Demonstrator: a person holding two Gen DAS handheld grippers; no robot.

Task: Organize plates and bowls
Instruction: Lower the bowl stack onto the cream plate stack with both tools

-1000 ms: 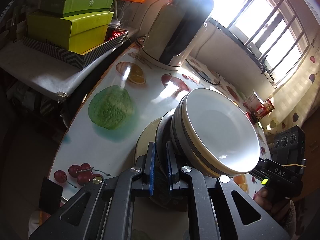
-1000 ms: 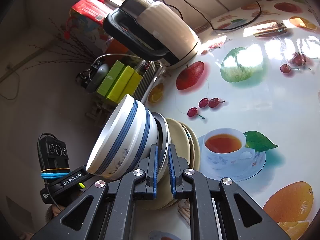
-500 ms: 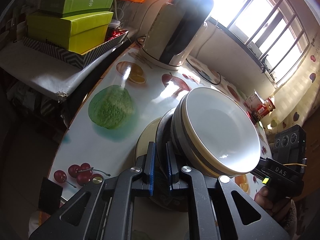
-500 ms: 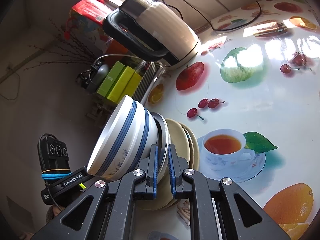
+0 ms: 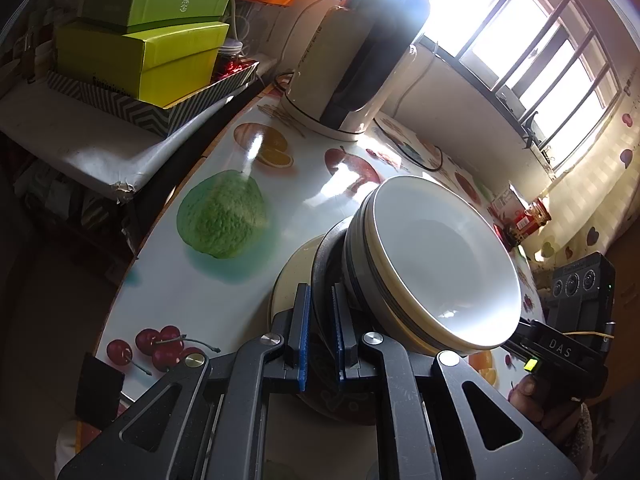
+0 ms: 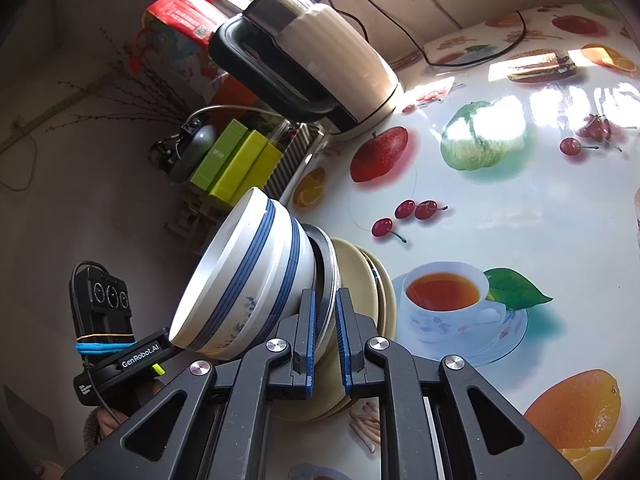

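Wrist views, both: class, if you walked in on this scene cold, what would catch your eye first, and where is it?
First, the stack of bowls and plates, nested at the middle of both views, each gripper shut on a plate rim: the left gripper and the right gripper from opposite sides. Behind stands a cream kettle on the fruit-printed tablecloth; yellow-green boxes sit off the table.

Harsh daylight floods through a barred, dark-framed window (image 5: 532, 60) above a pale sill, glaring off a glossy white table (image 5: 168, 280) printed with fruit. A cream electric kettle with a black handle (image 5: 352, 60) stands at the table's far edge, its dark cord (image 6: 472, 62) trailing. Beside the table, lime-green cardboard boxes (image 5: 140, 52) are stacked on a cloth-covered shelf (image 5: 80, 140).
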